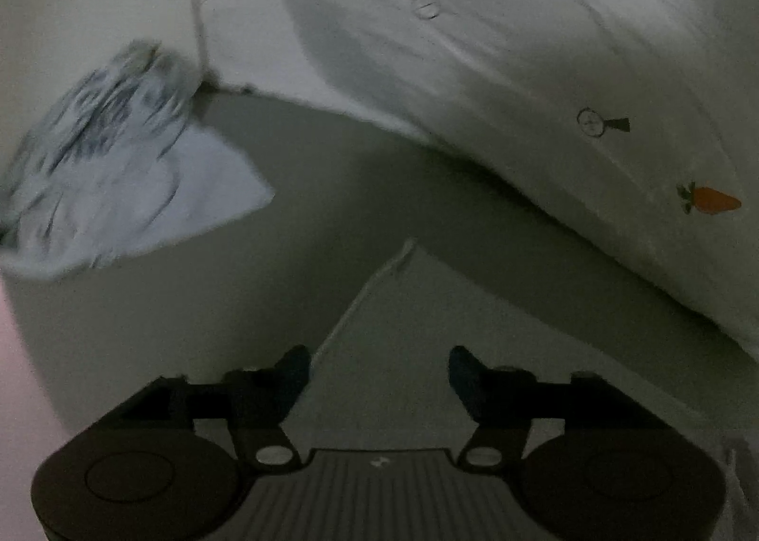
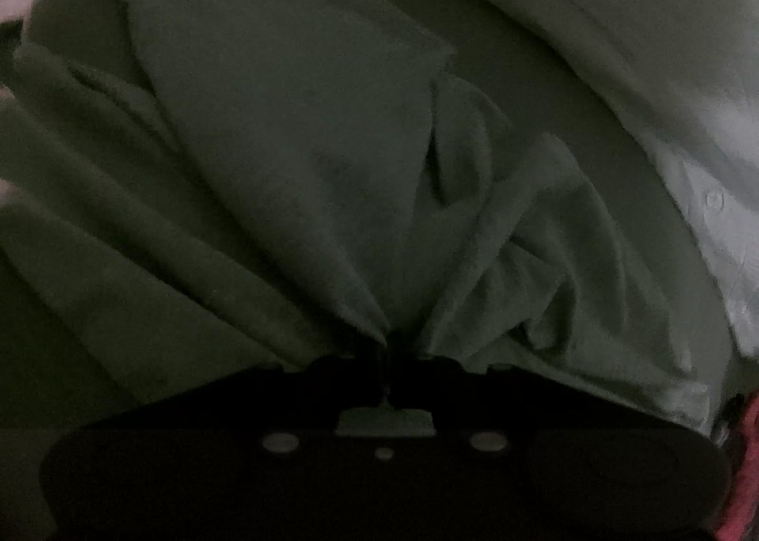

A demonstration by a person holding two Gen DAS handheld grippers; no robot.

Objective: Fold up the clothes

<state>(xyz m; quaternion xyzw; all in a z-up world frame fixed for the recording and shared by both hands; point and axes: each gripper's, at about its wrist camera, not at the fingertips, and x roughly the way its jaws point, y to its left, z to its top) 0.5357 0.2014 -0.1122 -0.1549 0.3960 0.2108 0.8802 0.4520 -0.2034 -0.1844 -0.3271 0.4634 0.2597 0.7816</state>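
**One gripper pinches the cloth, the other is wide open**

The right gripper (image 2: 385, 358) is squeezed tight on a bunch of dark green cloth (image 2: 284, 152), which fans out ahead of its fingers. The left gripper (image 1: 379, 370) has its fingers spread wide and holds nothing. Ahead and left of them lies a patterned cloth (image 1: 118, 171). Ahead and right is a white sheet (image 1: 522, 67) with a carrot picture (image 1: 711, 199).

Left wrist view low over surface, right wrist view against cloth (image 2: 284, 161)
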